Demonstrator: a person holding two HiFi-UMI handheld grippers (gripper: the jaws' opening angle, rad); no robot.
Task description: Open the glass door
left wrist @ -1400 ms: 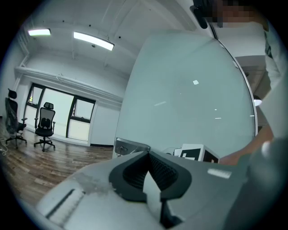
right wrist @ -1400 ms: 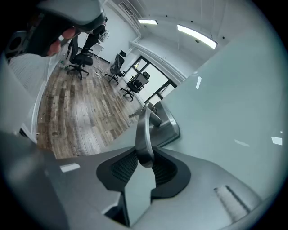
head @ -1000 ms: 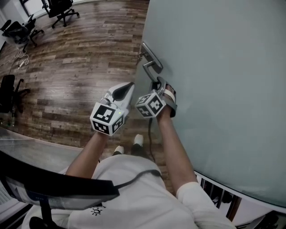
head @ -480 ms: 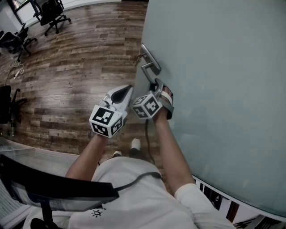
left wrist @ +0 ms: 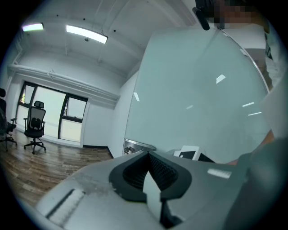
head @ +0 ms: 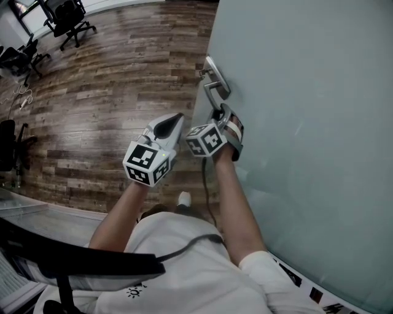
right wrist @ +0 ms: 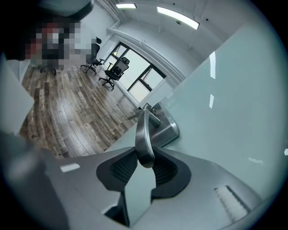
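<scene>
The frosted glass door (head: 307, 92) fills the right of the head view, its edge running down past the metal lever handle (head: 213, 92). My right gripper (head: 219, 114) is shut on the free end of that handle (right wrist: 143, 134), which stands up between the ribbed pads (right wrist: 120, 167). The handle's plate (right wrist: 166, 128) sits just beyond on the glass. My left gripper (head: 178, 118) hangs beside the right one, off the door's edge, shut with nothing in it. In the left gripper view its tip (left wrist: 148, 155) points at the door (left wrist: 198, 103) and the lock plate (left wrist: 135, 147).
Wooden floor (head: 110, 92) spreads to the left of the door. Office chairs (head: 67, 18) stand far off by the windows (left wrist: 49, 121). A dark chair (head: 12, 132) is at the left edge, and a glass panel edge (head: 37, 205) lies near my left side.
The door's edge and handle have shifted right and slightly up in the head view. The right gripper stayed closed on the handle and the left gripper moved along beside it.
</scene>
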